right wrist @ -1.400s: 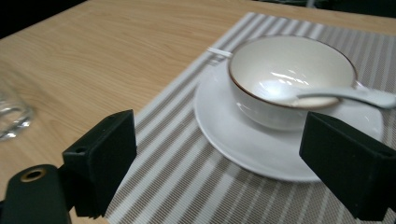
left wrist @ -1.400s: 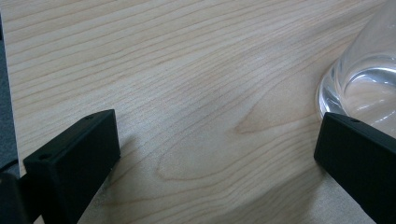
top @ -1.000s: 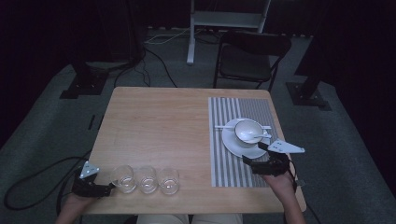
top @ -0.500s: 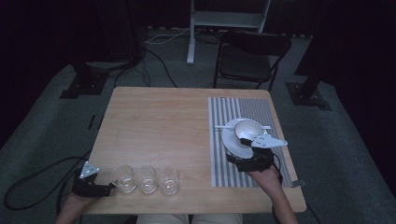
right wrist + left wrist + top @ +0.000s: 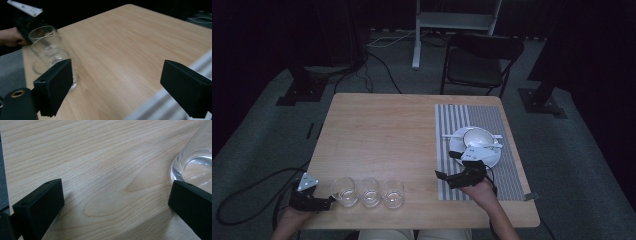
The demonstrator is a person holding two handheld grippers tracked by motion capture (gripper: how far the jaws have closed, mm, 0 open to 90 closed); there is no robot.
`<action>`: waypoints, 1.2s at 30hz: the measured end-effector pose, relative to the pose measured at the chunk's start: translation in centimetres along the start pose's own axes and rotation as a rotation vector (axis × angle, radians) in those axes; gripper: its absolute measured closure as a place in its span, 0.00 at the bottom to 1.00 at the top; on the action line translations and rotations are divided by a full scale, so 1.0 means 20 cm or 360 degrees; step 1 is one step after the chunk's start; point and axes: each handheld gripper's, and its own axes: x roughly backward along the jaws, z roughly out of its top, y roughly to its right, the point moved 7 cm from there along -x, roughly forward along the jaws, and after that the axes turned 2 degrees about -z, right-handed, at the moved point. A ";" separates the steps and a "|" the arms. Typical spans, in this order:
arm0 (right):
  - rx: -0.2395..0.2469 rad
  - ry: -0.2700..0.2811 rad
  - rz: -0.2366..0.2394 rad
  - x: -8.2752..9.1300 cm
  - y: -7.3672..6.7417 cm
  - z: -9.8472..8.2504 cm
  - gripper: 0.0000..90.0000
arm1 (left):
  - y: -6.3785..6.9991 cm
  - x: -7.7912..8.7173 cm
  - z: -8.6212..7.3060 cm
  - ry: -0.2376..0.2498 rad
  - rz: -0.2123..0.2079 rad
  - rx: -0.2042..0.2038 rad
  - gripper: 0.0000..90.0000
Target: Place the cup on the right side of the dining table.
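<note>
Three glasses stand in a row along the near edge of the surface (image 5: 377, 130). The left claw (image 5: 328, 201), jaws spread and empty, sits just left of the leftmost glass (image 5: 344, 191), nearly touching its base. The right claw (image 5: 446, 166), also spread and empty, hovers over the striped mat (image 5: 452, 120), pointing left at the rightmost glass (image 5: 393, 193), clear wood between them. Against a second ago, the right claw has swung off the plate (image 5: 482, 156) toward the glasses; the left claw hasn't moved.
</note>
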 end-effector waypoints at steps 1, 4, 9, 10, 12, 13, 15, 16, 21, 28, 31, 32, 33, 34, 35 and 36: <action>0.0014 0.0002 0.0017 -0.02 -0.02 0.00 0.12 | 0.00 0.00 0.00 0.0000 0.0000 0.0000 0.01; 0.0041 -0.0019 0.0068 -0.07 -0.08 0.01 0.12 | 0.00 0.00 0.00 0.0000 0.0000 0.0000 0.01; 0.0072 -0.0082 0.0152 -0.18 -0.16 -0.03 0.12 | 0.00 0.00 0.00 0.0000 0.0000 0.0000 0.01; 0.0069 -0.0096 0.0195 -0.21 -0.19 -0.04 0.12 | 0.00 0.00 0.00 0.0000 0.0000 0.0000 0.01; 0.0069 -0.0115 0.0228 -0.25 -0.21 -0.06 0.12 | 0.00 0.00 0.00 0.0000 -0.0001 -0.0001 0.01; 0.0069 -0.0115 0.0228 -0.25 -0.21 -0.06 0.12 | 0.00 0.00 0.00 0.0000 -0.0001 -0.0001 0.01; 0.0074 -0.0133 0.0268 -0.28 -0.25 -0.08 0.12 | 0.00 0.00 0.00 0.0000 -0.0001 -0.0001 0.01; 0.0078 -0.0142 0.0285 -0.30 -0.27 -0.08 0.12 | 0.00 0.00 0.00 0.0000 -0.0001 -0.0001 0.01; 0.0087 -0.0193 0.0341 -0.36 -0.33 -0.12 0.12 | 0.00 0.00 0.00 0.0000 -0.0001 -0.0001 0.01; 0.0104 -0.0260 0.0370 -0.43 -0.38 -0.18 0.12 | 0.00 0.00 0.00 0.0000 -0.0002 -0.0002 0.01; 0.0120 -0.0292 0.0372 -0.47 -0.40 -0.20 0.12 | 0.00 0.00 0.00 0.0000 -0.0002 -0.0002 0.01; 0.0128 -0.0302 0.0373 -0.48 -0.40 -0.21 0.12 | 0.00 0.00 0.00 0.0001 -0.0002 -0.0002 0.01; 0.0126 -0.0314 0.0379 -0.49 -0.41 -0.22 0.12 | 0.00 0.00 0.00 0.0000 -0.0002 -0.0002 0.01; 0.0111 -0.0317 0.0401 -0.50 -0.42 -0.22 0.12 | 0.00 0.00 0.00 0.0000 -0.0002 -0.0002 0.01; 0.0120 -0.0317 0.0403 -0.51 -0.42 -0.23 0.12 | 0.00 0.00 0.00 -0.0001 -0.0002 -0.0002 0.01; 0.0141 -0.0334 0.0387 -0.52 -0.43 -0.23 0.12 | 0.00 0.00 0.00 0.0000 -0.0002 -0.0002 0.01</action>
